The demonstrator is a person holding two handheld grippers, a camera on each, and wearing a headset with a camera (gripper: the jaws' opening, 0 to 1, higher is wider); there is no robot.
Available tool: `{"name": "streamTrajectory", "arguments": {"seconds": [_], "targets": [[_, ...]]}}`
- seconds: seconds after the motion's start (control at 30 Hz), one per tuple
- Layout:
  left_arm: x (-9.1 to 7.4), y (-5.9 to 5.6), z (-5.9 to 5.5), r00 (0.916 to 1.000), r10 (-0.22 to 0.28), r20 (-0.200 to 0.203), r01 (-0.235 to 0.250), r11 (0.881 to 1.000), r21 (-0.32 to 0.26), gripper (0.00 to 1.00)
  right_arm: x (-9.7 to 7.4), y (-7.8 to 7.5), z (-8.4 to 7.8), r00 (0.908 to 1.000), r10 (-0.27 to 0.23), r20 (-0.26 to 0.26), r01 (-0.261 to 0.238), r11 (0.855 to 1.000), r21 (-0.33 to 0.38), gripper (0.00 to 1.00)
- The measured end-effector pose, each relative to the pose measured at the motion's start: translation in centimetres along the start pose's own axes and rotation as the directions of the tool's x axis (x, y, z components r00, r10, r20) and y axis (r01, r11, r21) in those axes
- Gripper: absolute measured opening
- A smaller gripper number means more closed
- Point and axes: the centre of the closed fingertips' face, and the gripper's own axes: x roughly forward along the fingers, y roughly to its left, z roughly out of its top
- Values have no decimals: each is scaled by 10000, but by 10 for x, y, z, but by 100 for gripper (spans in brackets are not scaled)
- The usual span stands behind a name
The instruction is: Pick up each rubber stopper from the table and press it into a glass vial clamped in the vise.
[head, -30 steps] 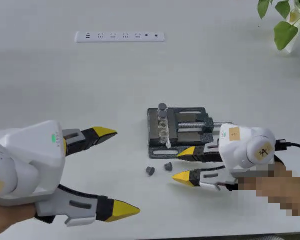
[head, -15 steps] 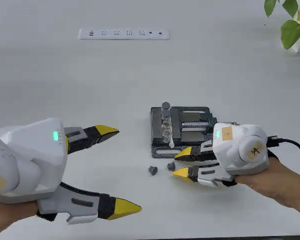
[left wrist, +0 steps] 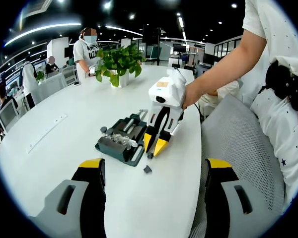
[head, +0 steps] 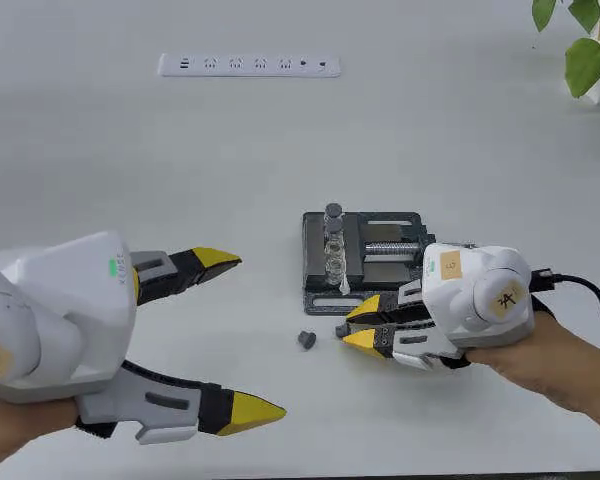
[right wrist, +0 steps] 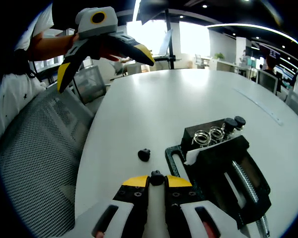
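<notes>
Since a second ago the right gripper [head: 352, 326] has drawn its fingers in from a wide gap to a narrow one. They now pinch one rubber stopper [right wrist: 157, 177] between the yellow tips, low by the table [head: 130, 180]. Of the pair that lay there, the second stopper [head: 307, 339] lies loose just beyond those tips, on the side toward the left gripper [head: 250, 335]. That gripper hangs over the table as before, fingers spread wide and gripping nothing.

The pinched stopper is too small to tell which end faces up.

The vise [head: 365, 262] sits just beside the right gripper's fingers. Its screw [head: 390, 245] runs roughly the same way the fingers point. Four glass vials [right wrist: 216, 131] stand upright in the vise, mouths up. Their row lies across the screw's line and leads away from the fingertips. The two nearest the fingertips are open, and the two farthest carry dark stoppers.
</notes>
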Motion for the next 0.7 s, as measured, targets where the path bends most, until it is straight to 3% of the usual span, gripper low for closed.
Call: {"name": "streamTrajectory", "arguments": {"seconds": [0.33,0.5,0.7], "targets": [[1,0,6,9999,-42,107,41,9999,108,77,-9,1,8,9998,-61,179,59,10000,76,6],[2,-2,14,9997,-60,234,55,9997,218,75,-29,3,22,9984,-149,552,142,9998,133,6],[0,-3,35,9967,-49,805,32,9998,217,69,-63,15,54,9923,-142,1232,127,9998,132,6]]}}
